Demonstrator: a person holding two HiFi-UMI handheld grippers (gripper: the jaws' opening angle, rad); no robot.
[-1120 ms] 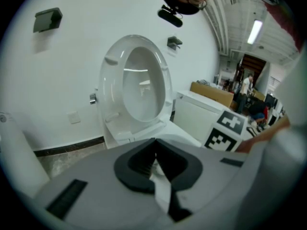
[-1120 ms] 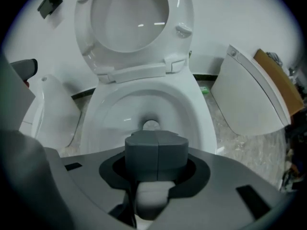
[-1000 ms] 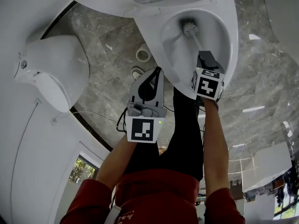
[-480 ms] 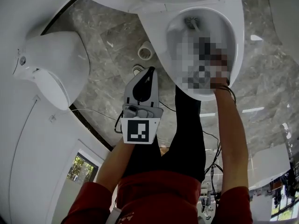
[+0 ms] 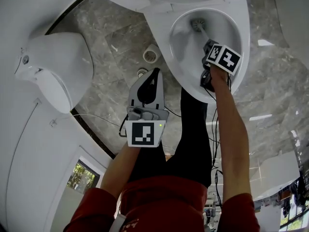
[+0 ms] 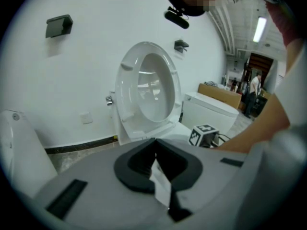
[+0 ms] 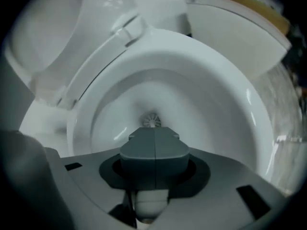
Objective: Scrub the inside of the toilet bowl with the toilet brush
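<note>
The person stands over a white ceramic toilet bowl, both arms stretched forward above a grey marbled stone floor. The right gripper reaches down over the near rim into the bowl. Its grey jaws are pressed together on the white plastic handle of a toilet brush. In the right gripper view the two jaws meet along a single seam, and the pale handle shows just behind them. The brush's round bristle head sits low in the bowl, at the bottom of the basin near the outlet. Whether the bristles press on the ceramic I cannot tell. The black-and-white marker cube on this gripper is tilted over the bowl's near edge.

The left gripper hangs outside the bowl, to its left above the floor and well apart from the brush. It points down and forward towards the base of the toilet. In its own view the dark jaws touch at their tips with nothing held between them. Beyond them the white oval seat and lid stand raised against a plain white wall.

A round metal floor drain lies in the floor just left of the toilet base. A second white ceramic fixture sits further left, along the wall. The person's black trousers show between the two arms.
</note>
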